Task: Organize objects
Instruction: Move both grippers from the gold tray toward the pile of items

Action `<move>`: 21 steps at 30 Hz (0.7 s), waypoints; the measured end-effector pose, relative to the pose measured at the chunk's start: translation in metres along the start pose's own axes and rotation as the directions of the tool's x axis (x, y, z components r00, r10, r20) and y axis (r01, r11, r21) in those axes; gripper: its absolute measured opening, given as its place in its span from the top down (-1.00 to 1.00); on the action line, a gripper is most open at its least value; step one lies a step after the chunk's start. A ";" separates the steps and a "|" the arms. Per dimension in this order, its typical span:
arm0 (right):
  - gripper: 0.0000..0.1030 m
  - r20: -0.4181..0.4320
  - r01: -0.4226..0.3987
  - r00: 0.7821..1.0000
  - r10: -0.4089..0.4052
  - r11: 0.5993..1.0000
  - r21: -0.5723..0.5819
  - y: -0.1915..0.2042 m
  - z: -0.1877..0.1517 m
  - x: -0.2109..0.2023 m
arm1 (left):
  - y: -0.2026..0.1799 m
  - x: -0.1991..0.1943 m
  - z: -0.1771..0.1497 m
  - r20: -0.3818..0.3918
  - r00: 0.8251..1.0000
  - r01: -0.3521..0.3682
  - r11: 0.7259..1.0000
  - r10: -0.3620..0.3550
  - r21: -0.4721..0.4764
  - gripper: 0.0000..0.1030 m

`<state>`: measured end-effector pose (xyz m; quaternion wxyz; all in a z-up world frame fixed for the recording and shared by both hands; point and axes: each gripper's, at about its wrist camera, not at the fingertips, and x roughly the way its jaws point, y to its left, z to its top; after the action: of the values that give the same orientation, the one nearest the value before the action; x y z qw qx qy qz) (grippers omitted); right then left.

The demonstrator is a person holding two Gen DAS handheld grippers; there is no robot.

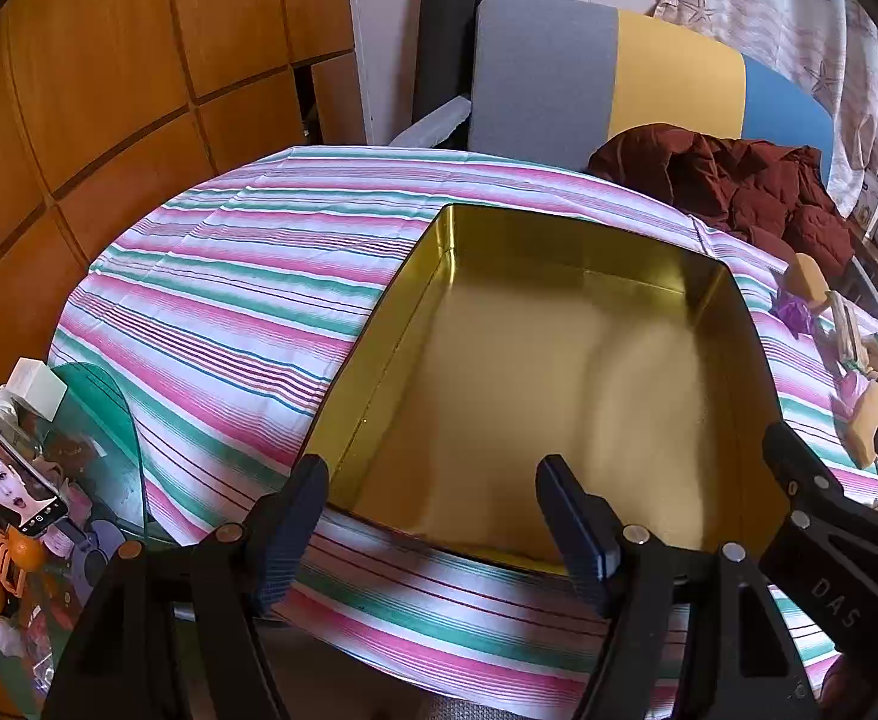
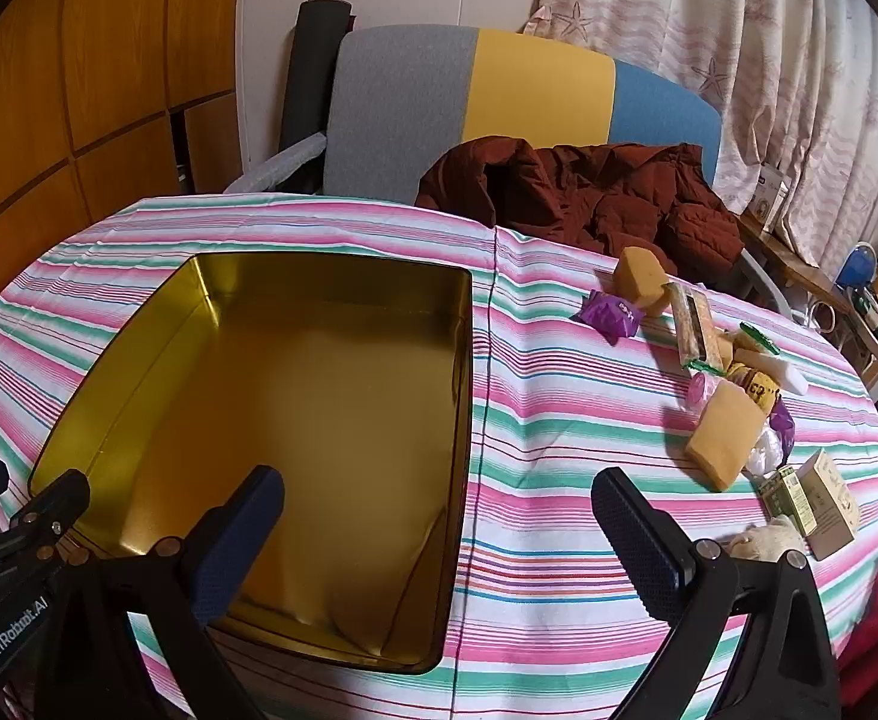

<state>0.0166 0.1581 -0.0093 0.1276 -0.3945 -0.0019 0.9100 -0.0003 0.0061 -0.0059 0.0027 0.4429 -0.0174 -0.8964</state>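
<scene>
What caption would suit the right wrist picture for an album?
Open right gripper above an empty gold tin, with sponges and packets scattered on striped tablecloth.

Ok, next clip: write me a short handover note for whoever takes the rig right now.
Left gripper: open, empty, over the near edge of the gold tin.
Right gripper: wide open, empty, over the tin's right edge.
Tin: on the striped tablecloth, nothing inside.
Loose items right of the tin: two yellow sponges, purple wrapper, snack bar, small boxes, other bits.
Done: nothing packed.
Left: probably move the pile into the tin.
</scene>
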 end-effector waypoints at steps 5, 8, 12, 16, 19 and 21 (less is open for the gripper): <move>-1.00 0.007 0.000 1.000 0.000 1.000 0.004 -0.002 0.001 -0.002 | -0.002 0.000 -0.001 -0.005 1.000 0.004 1.000 -0.004 0.008 -0.42; -1.00 0.011 -0.003 1.000 0.003 1.000 0.005 -0.005 0.000 -0.003 | -0.004 0.000 -0.003 -0.005 1.000 0.004 1.000 -0.004 0.011 -0.42; -1.00 0.011 -0.002 1.000 0.001 1.000 0.014 -0.009 -0.001 -0.004 | -0.003 0.000 -0.003 -0.005 1.000 0.006 1.000 -0.006 0.013 -0.42; -1.00 0.027 -0.024 0.999 0.023 1.000 0.018 -0.016 -0.001 -0.009 | -0.004 0.001 -0.004 -0.021 0.999 0.034 0.999 -0.033 0.005 -0.42; -1.00 0.048 -0.034 0.998 0.033 0.999 0.018 -0.027 -0.004 -0.015 | -0.005 0.004 -0.007 -0.048 0.995 0.089 0.996 -0.089 -0.008 -0.42; -1.00 0.051 -0.028 0.998 0.026 0.999 0.025 -0.039 -0.007 -0.017 | -0.009 0.004 -0.010 -0.055 0.990 0.126 0.992 -0.126 -0.002 -0.42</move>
<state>0.0415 0.1908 0.0018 0.1201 -0.3698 0.0118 0.9212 0.0056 0.0149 -0.0157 -0.0538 0.4678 0.0099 -0.8821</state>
